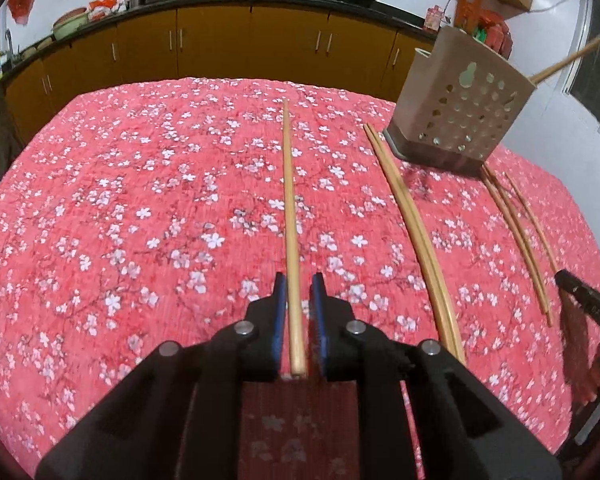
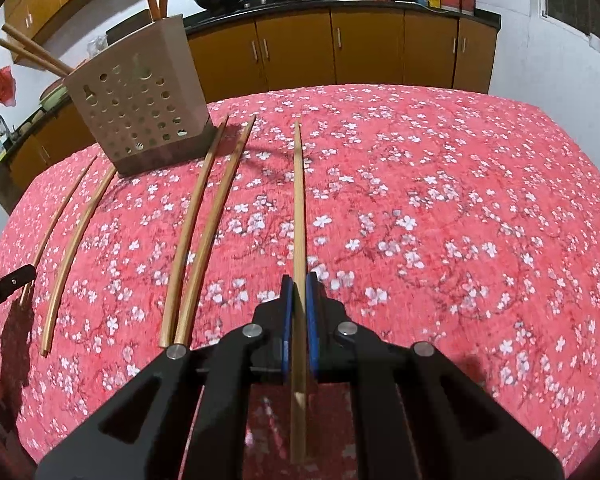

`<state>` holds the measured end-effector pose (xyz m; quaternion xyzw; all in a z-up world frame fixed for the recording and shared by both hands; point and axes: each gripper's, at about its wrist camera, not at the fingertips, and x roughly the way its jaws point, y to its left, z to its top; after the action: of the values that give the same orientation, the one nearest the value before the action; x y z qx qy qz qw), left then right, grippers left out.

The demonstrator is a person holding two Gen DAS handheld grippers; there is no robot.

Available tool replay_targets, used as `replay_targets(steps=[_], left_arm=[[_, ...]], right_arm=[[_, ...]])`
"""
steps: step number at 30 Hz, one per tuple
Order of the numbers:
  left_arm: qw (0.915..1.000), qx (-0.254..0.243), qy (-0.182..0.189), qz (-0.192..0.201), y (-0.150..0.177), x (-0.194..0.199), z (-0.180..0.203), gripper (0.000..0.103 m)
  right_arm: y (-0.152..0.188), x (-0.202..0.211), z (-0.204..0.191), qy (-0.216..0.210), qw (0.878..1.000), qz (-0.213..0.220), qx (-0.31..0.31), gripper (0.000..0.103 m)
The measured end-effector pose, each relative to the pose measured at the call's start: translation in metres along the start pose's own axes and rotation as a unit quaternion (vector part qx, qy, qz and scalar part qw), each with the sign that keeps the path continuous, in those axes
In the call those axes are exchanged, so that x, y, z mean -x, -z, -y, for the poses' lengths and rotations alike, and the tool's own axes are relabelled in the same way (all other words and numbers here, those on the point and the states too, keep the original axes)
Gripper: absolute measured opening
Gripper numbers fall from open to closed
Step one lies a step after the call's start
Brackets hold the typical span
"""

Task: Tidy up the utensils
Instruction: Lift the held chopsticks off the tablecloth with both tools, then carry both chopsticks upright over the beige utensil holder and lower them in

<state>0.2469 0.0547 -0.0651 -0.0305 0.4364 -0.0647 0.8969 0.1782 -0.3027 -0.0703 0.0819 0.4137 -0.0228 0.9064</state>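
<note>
In the left wrist view a wooden chopstick (image 1: 289, 200) lies on the red flowered tablecloth (image 1: 140, 200), running away from me. Its near end sits between the blue pads of my left gripper (image 1: 299, 280), whose jaws stand slightly apart with a gap on the right side. My right gripper (image 2: 299, 278) is shut on another chopstick (image 2: 298, 200), which passes back between the pads. A beige perforated utensil holder (image 1: 466, 108) (image 2: 140, 108) stands at the far side and holds chopsticks (image 2: 32, 50) leaning out.
A pair of chopsticks (image 1: 412, 216) (image 2: 204, 220) lies between the two grippers, and more chopsticks (image 1: 516, 224) (image 2: 80, 232) lie close by. Orange cabinets (image 1: 220, 40) with woks on the counter run behind the table. The table's round edge curves off on both sides.
</note>
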Motion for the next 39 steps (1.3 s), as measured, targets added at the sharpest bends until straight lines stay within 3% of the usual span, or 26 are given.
replay_targets(steps=[2,8,18,26,31,39], left_arm=[[0.9998,-0.008,-0.015,0.005,0.004,0.001,0.003,0.008],[0.9998,-0.013,-0.013,0.008,-0.001,0.009,-0.002,0.008],[0.9955,-0.007,0.000,0.094,-0.034,0.074,-0.010,0.008],[0.9847,0.006,0.020,0.173,-0.069,0.128,-0.011,0.008],[0.9793,0.003,0.032,0.200,-0.085,0.146,-0.008,0.008],[0.9768,-0.021,0.037,0.210,-0.094,0.160,0.002,0.008]], right_arm=[[0.000,0.000,0.001,-0.002,1.000,0.000,-0.003,0.007],[-0.006,0.017,0.003,-0.002,1.000,0.030,-0.007,0.007],[-0.038,0.082,0.008,0.001,0.990,0.140,-0.010,0.007],[-0.064,0.115,0.006,-0.006,0.978,0.207,-0.013,0.007],[-0.073,0.125,0.001,-0.011,0.974,0.225,-0.003,0.007],[-0.077,0.133,-0.006,-0.024,0.973,0.231,0.004,0.007]])
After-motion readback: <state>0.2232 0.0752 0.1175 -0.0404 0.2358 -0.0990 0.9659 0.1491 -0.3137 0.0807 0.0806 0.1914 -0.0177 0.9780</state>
